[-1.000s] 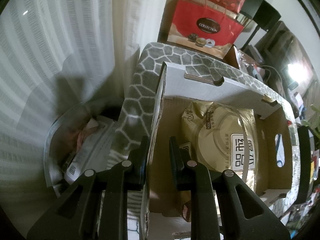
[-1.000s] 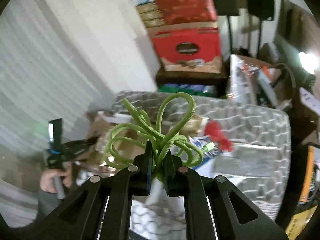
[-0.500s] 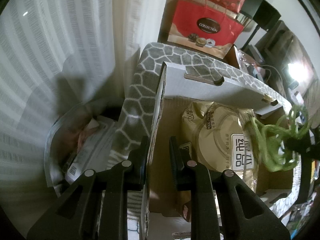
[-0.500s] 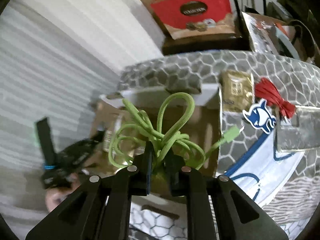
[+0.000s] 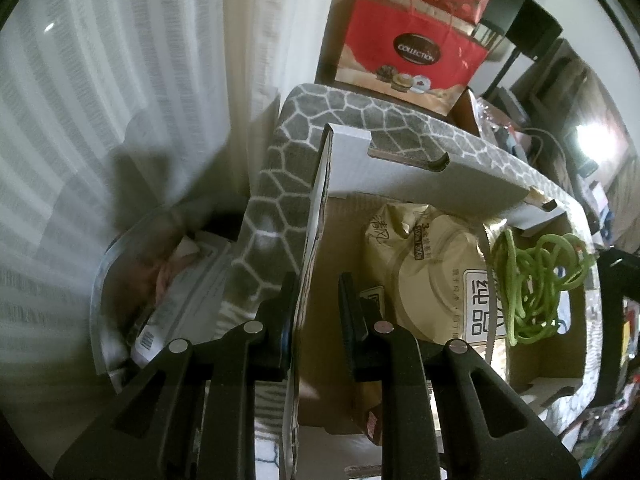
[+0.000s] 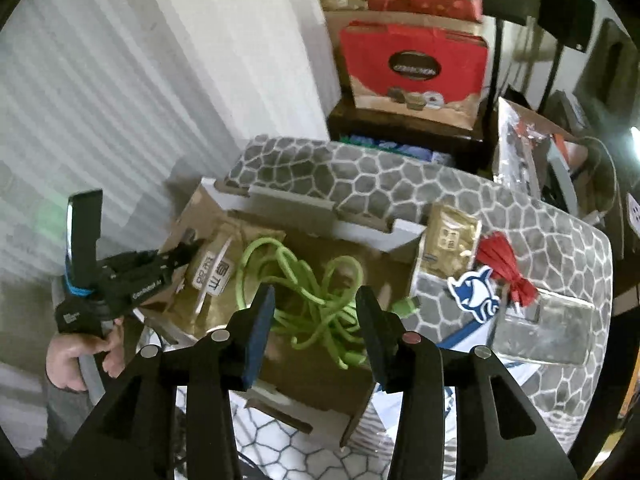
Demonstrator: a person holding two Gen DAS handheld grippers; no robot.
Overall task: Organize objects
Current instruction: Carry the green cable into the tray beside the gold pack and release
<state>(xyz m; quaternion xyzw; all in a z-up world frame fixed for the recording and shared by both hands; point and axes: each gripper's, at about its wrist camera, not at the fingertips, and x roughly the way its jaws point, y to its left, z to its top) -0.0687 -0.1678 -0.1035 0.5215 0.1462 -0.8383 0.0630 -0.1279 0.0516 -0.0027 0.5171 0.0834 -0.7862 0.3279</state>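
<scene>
In the cardboard box (image 6: 320, 376) lies a tangled green cord (image 6: 316, 300); right hand-held gripper (image 6: 316, 320) opening, empty; left hand-held gripper (image 5: 316, 312) pinches the box's wall

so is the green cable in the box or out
In. The green cable lies coiled on the floor of the box, beside the gold packet; the right gripper's jaws are opening, clear of it.

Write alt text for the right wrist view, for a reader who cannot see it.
The right tool, its jaws opening, hangs above a tangled green cable lying loose in an open cardboard box on a grey honeycomb-patterned cloth. At the left, a hand holds the left tool at the box's edge, beside a gold packet inside.
</scene>
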